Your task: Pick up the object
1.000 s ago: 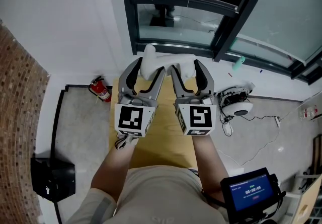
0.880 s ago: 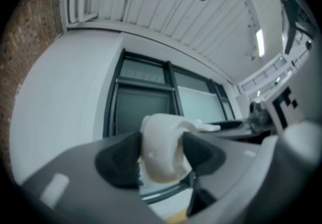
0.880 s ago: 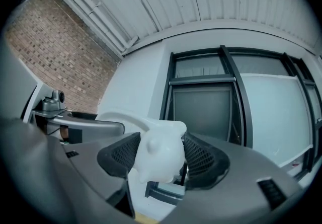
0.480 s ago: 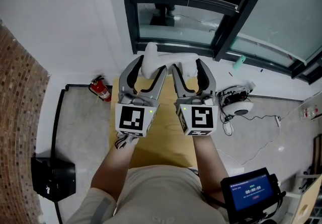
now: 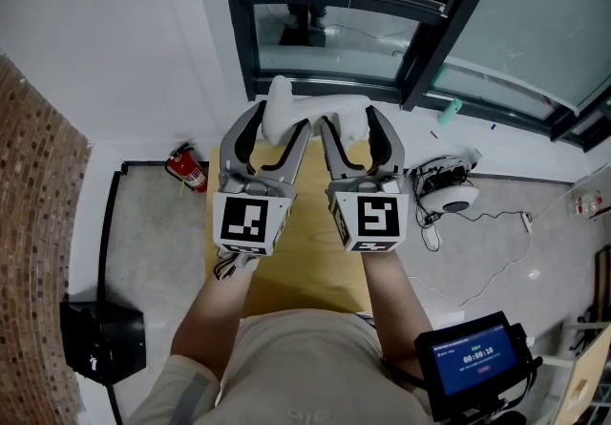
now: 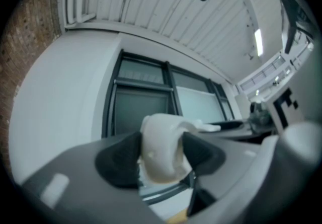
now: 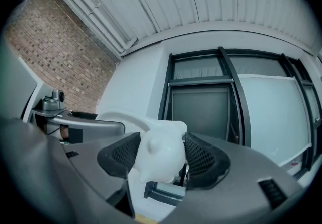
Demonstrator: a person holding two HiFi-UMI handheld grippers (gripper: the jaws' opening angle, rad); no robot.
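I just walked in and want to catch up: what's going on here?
A person holds a two-jaw tool in each hand. The left tool and the right tool are both shut on the same white object, one at each end. The object is held up in the air, above the wooden table.

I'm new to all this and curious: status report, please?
Left gripper, right gripper: both shut on white rounded plastic object. Object held over yellow wooden table. Nothing blocking.
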